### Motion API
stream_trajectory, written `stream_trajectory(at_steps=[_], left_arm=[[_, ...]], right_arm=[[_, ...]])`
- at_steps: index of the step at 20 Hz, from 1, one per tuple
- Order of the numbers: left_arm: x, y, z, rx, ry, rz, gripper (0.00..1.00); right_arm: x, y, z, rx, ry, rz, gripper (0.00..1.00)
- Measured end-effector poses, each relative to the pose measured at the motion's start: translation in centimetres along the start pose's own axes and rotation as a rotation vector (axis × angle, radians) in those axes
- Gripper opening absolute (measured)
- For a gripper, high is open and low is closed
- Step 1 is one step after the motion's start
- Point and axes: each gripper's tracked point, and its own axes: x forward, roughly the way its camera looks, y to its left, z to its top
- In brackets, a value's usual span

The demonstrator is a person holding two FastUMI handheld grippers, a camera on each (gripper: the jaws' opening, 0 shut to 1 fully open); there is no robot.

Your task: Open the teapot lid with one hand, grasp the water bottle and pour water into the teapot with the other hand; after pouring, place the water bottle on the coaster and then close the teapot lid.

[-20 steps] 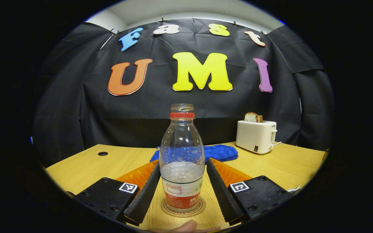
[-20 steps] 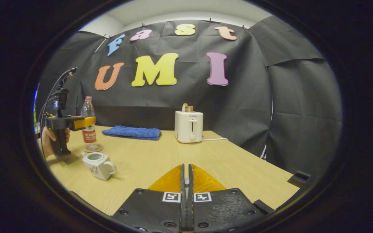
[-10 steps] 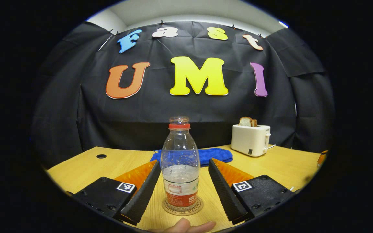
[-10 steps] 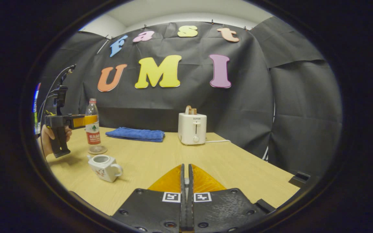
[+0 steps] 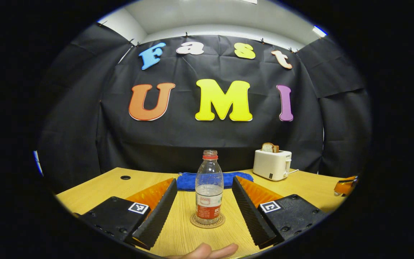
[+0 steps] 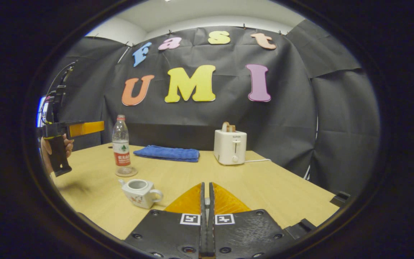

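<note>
While the water bottle (image 5: 209,187) is standing upright on the round coaster (image 5: 207,221), the left gripper (image 5: 204,210) is hanging on the near side of it with its jaws spread wide, both fingers (image 5: 158,212) apart from the bottle. In the right gripper view, that left gripper (image 6: 84,128) is showing left of the bottle (image 6: 122,148), raised above the table (image 6: 264,187) and held by a hand (image 6: 45,151), not touching the bottle. The bottle is sitting uncapped and partly filled. Just in front of the bottle and slightly right, the white teapot (image 6: 140,192) is resting on the table with its top open; I cannot tell where its lid is. Behind and right of the bottle, a blue towel (image 6: 167,153) is lying flat. Farther right of the bottle, a white toaster (image 6: 230,146) is holding bread in its slot. Nearest the camera and right of the bottle, the right gripper (image 6: 206,201) is sitting with its jaws pressed together; whether anything is pinched between them I cannot tell.
</note>
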Motion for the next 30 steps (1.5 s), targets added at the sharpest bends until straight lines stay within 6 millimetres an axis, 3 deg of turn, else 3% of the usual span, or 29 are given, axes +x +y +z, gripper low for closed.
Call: stream_trajectory(at_steps=[2,7,15,19,21,25,30], left_arm=[[-2.6,0.4,1.2,-0.033,-0.018,0.027,0.96],[-8.4,3.3,1.9,0.051,0.039,0.173,0.96],[-15.2,2.1,4.8,0.057,0.043,0.159,0.96],[-16.3,0.7,4.7,0.074,0.065,0.121,0.96],[-16.4,0.4,3.4,0.089,0.124,0.093,0.96],[-16.3,2.7,3.6,0.136,0.135,0.134,0.96],[-16.2,3.5,2.6,0.084,0.172,0.137,0.97]], right_arm=[[0.1,1.3,0.8,0.019,0.008,0.041,0.0],[0.4,3.7,2.4,0.004,0.02,0.11,0.0],[3.4,7.9,3.4,0.076,0.105,0.254,0.0],[5.3,9.3,2.8,0.08,0.131,0.249,0.0],[5.7,10.1,2.3,0.08,0.137,0.251,0.0],[6.5,11.7,1.2,0.078,0.158,0.259,0.0],[6.7,13.7,0.6,0.055,0.163,0.281,0.0]])
